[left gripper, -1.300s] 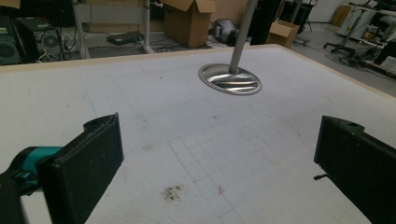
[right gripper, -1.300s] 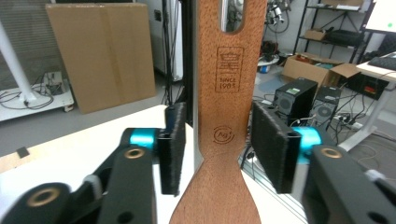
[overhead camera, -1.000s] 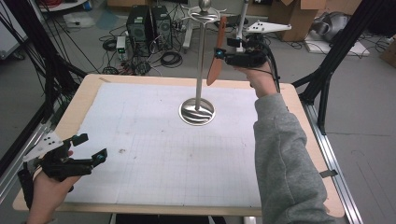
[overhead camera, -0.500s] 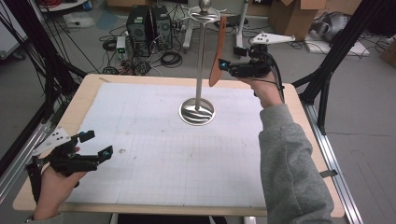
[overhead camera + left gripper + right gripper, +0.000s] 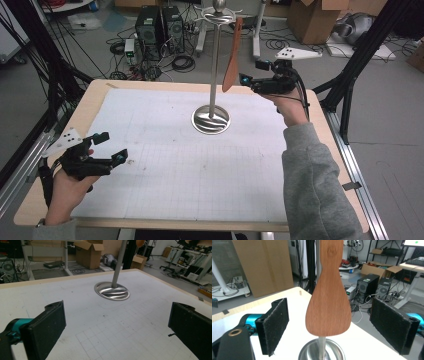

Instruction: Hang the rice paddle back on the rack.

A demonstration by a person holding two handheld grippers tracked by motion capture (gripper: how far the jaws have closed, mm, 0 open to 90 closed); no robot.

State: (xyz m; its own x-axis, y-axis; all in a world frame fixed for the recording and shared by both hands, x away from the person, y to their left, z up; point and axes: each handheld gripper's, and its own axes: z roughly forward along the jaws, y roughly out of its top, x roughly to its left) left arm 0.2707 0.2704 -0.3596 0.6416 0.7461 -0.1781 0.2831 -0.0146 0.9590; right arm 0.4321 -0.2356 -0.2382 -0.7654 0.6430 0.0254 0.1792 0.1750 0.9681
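Observation:
A wooden spatula (image 5: 232,55) hangs by its handle from the top of a metal stand (image 5: 215,65), whose round base (image 5: 211,120) rests on the white mat. My right gripper (image 5: 251,71) is level with the blade, just right of it, and open. Its jaws have just been opening. In the right gripper view the blade (image 5: 329,307) hangs free between the two pads (image 5: 274,325), touching neither. My left gripper (image 5: 112,147) hovers open and holds nothing near the table's front left. The left gripper view faces the base (image 5: 112,291).
The white gridded mat (image 5: 165,165) covers most of the wooden table (image 5: 90,100). Black frame struts (image 5: 55,80) stand at the left and right sides. Computers, cables and cardboard boxes lie on the floor beyond the far edge.
My right gripper has sunk and drawn back to the right from the spatula blade. My left gripper has drifted a little right and forward over the mat.

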